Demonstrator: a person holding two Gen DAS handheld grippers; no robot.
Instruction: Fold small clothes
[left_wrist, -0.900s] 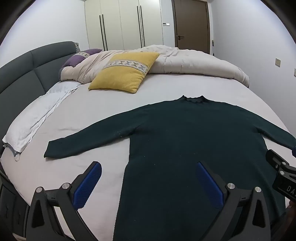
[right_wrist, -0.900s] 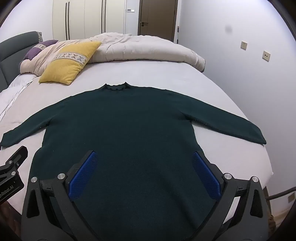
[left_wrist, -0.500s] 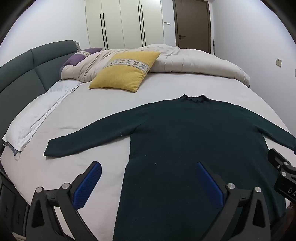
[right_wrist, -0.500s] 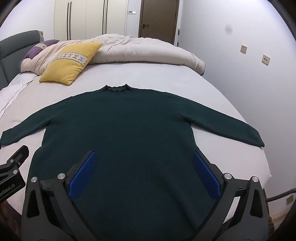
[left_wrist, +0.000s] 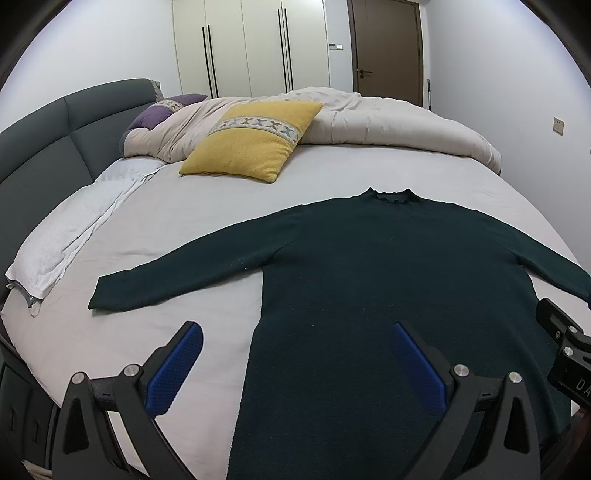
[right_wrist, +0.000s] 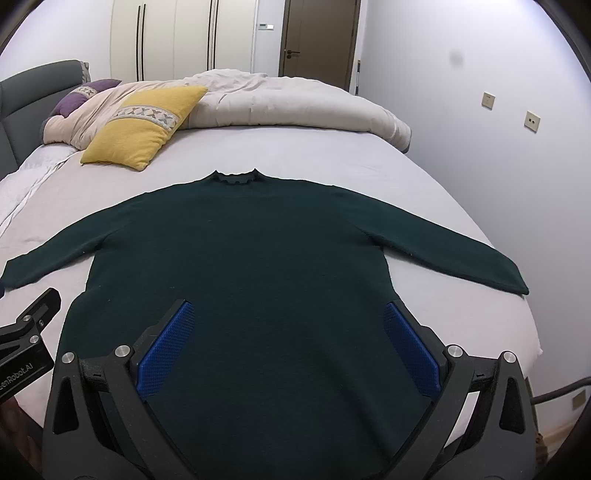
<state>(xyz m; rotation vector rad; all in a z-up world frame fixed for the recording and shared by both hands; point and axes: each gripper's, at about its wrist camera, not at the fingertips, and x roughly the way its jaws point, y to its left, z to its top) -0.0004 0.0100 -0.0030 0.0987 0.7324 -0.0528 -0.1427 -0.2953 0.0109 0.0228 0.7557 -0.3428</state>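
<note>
Dark green knit sweater (right_wrist: 236, 258), flat on bed (right_wrist: 332, 155), sleeves spread wide

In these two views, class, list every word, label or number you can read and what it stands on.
"enRobot.AI", start cut off, on the left tool body at the right wrist view's edge.
"DA", rest cut off, on the right tool body at the left wrist view's edge.
Wall panel by the door: too small to read.

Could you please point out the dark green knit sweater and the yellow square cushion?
Dark green knit sweater (right_wrist: 258, 266), right wrist view, middle of the chest.
Yellow square cushion (left_wrist: 240, 155), left wrist view, plain yellow fabric below its patterned band.
</note>
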